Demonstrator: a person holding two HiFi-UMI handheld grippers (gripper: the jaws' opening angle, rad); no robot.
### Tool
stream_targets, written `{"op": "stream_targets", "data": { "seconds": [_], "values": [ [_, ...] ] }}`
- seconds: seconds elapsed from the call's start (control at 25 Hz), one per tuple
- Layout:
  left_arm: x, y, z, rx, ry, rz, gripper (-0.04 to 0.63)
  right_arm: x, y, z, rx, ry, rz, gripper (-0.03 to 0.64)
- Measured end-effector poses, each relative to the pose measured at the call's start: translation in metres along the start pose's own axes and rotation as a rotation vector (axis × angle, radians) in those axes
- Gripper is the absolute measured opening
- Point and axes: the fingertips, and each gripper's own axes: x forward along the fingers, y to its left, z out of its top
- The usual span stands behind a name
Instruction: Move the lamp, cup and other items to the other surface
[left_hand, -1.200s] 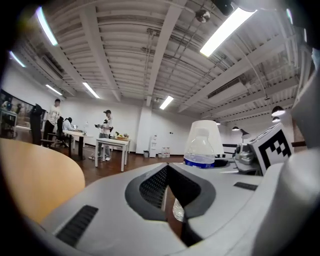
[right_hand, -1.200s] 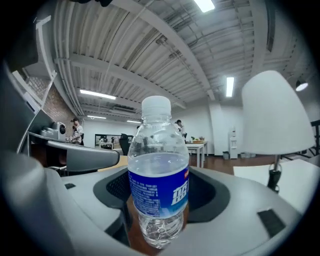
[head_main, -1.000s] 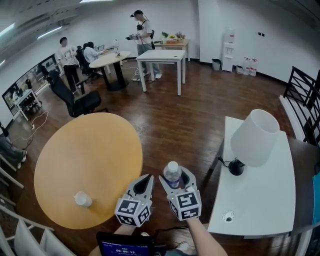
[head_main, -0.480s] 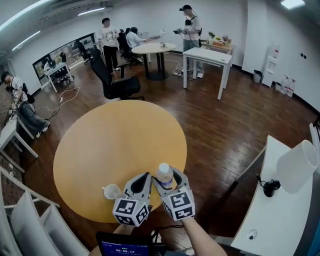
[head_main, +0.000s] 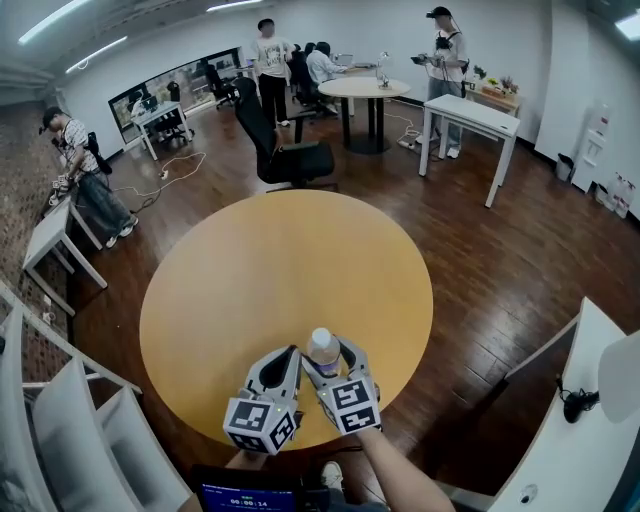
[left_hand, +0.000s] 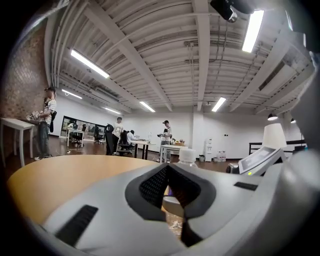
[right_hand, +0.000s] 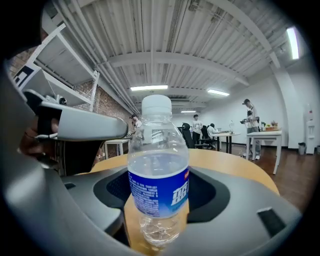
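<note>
A clear water bottle (head_main: 322, 347) with a white cap and blue label (right_hand: 158, 175) stands upright between the jaws of my right gripper (head_main: 332, 366), which is shut on it. It hangs over the near edge of the round wooden table (head_main: 280, 270). My left gripper (head_main: 284, 362) sits close beside it on the left, jaws together with nothing in them (left_hand: 168, 172). The bottle's cap (left_hand: 187, 156) shows just past the left jaws. The white lamp (head_main: 625, 375) stands on the white table (head_main: 590, 440) at the far right. No cup is in view.
A black office chair (head_main: 290, 155) stands beyond the round table. Several people are around tables at the back of the room (head_main: 470, 115). White shelving (head_main: 70, 430) is at the lower left. A dark wood floor gap separates the two tables.
The view has swung left from the white table to the round table. Both grippers, the right one still on the bottle, now hang over its near edge. The white cup seen earlier is out of sight.
</note>
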Motion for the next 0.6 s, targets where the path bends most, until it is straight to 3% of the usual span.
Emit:
{"op": "stream_targets", "data": {
  "seconds": [0.2,0.6],
  "values": [
    [-0.002,0.015,-0.004,0.008,0.013,0.0,0.012,0.011,0.002,-0.008,-0.002,-0.011,-0.015,0.301],
    [-0.002,-0.003,-0.012,0.013,0.025,-0.015,0.012,0.001,-0.002,-0.009,-0.019,-0.002,-0.02,0.356]
  ]
}}
